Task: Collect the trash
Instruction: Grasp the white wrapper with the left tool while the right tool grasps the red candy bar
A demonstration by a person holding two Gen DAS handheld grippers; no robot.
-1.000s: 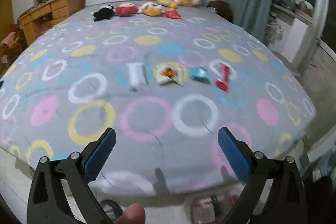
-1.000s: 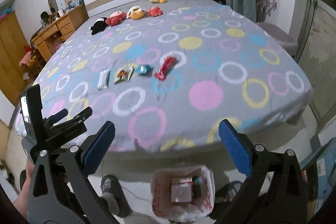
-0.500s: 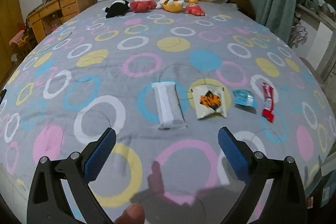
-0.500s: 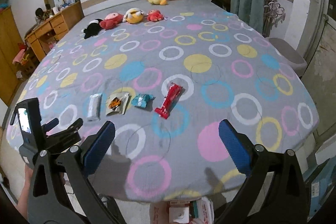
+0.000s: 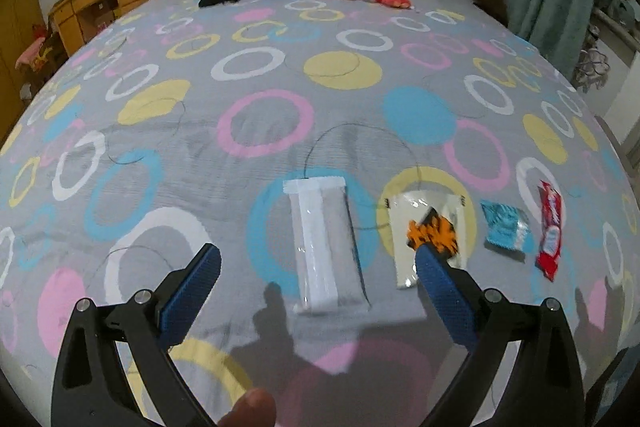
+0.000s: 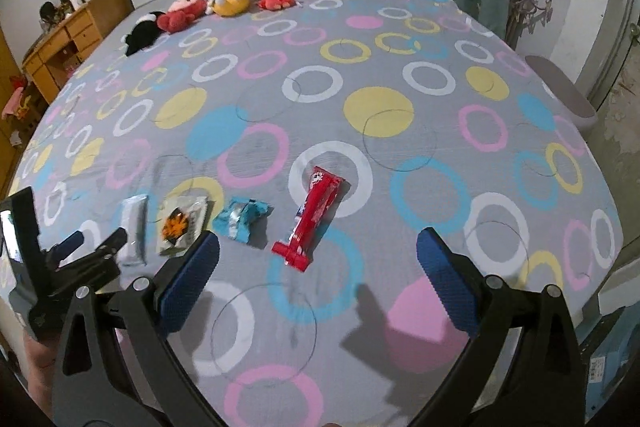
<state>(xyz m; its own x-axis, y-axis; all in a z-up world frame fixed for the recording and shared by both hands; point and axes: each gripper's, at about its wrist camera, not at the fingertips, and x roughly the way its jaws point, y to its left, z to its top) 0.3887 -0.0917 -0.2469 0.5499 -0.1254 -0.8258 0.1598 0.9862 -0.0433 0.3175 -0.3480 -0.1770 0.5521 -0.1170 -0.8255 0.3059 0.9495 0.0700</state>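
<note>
On the grey ringed bedspread, four bits of trash in a row: clear white wrapper, white sachet with orange print, crumpled blue wrapper, red wrapper. Left gripper above the bed with fingers wide apart, empty, clear white wrapper lying between and just ahead of them. Right gripper likewise spread and empty, red wrapper just ahead. Probably all feather-light, thin, limp film; slick, and flat against soft bedding. Best pinched across the narrow width or at a raised crimped edge, pressing slightly into the bedding; likely to slide or flutter free otherwise.
</note>
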